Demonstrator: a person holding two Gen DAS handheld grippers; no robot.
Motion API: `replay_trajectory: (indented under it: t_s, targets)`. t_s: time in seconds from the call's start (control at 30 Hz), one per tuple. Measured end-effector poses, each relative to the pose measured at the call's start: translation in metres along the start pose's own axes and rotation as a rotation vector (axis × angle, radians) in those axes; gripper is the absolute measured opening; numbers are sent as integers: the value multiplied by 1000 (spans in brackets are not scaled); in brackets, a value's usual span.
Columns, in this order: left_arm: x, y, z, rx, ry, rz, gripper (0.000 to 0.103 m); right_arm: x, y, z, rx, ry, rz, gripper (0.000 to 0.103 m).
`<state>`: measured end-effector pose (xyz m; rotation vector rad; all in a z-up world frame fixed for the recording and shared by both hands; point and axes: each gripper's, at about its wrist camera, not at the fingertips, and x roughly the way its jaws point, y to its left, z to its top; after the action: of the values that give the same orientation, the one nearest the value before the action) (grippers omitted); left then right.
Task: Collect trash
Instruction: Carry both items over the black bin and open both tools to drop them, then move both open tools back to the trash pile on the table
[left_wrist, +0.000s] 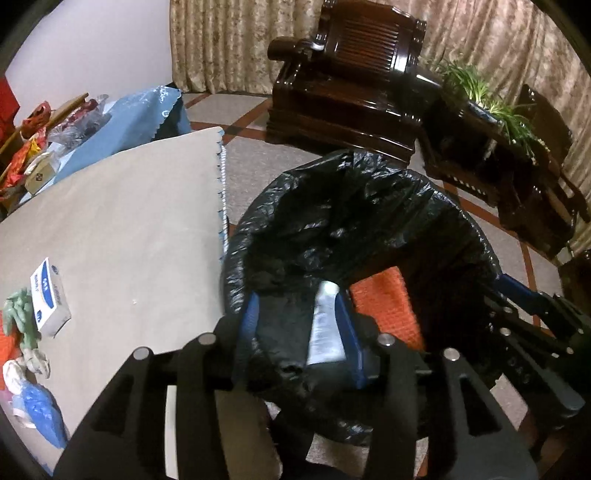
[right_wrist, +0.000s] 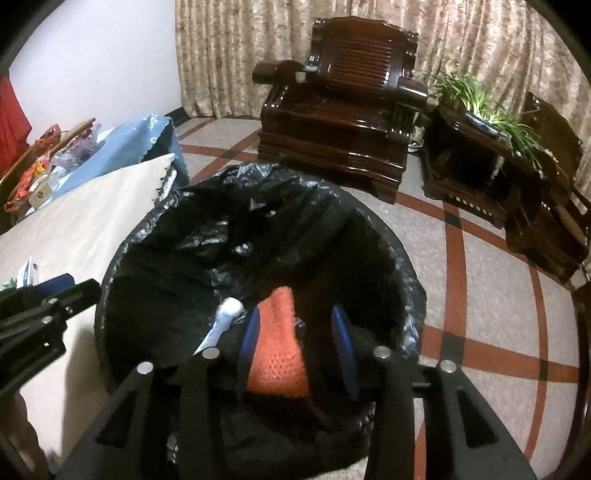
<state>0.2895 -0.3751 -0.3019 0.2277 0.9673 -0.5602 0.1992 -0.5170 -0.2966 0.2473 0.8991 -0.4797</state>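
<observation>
A bin lined with a black trash bag (left_wrist: 354, 221) (right_wrist: 258, 236) stands beside the beige-covered table (left_wrist: 122, 229). My left gripper (left_wrist: 299, 328) is open over the bin's near rim; a white tube (left_wrist: 325, 325) lies against its right finger, apparently loose and blurred. My right gripper (right_wrist: 297, 347) is open above the bin, with an orange knitted cloth (right_wrist: 277, 350) between its fingers, not pinched. The cloth (left_wrist: 384, 306) and the tube (right_wrist: 225, 317) show in both views. On the table lie a blue-and-white box (left_wrist: 50, 299), a green scrap (left_wrist: 22, 314) and blue and white wrappers (left_wrist: 33, 402).
A dark wooden armchair (right_wrist: 340, 107) and a dark side table with a green plant (right_wrist: 480, 96) stand on the tiled floor beyond the bin. A blue-covered table with clutter (left_wrist: 74, 125) is at the back left. Curtains hang behind.
</observation>
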Motion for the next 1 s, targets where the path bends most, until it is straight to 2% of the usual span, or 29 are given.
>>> replay_trajectory:
  t_s: [0.17, 0.3, 0.5, 0.57, 1.0]
  targets:
    - [-30, 24, -6, -10, -28, 46, 50, -26, 3, 0, 15, -21, 32, 41]
    - [-54, 54, -12, -39, -44, 88, 53, -51, 23, -2, 16, -32, 75, 48]
    - [-96, 104, -31, -74, -78, 167, 58, -77, 67, -10, -36, -27, 154, 50]
    - [-110, 120, -37, -91, -94, 195, 62, -86, 91, -15, -74, -31, 183, 50]
    - [-203, 279, -98, -270, -167, 412, 66, -128, 247, -43, -268, -56, 369, 50]
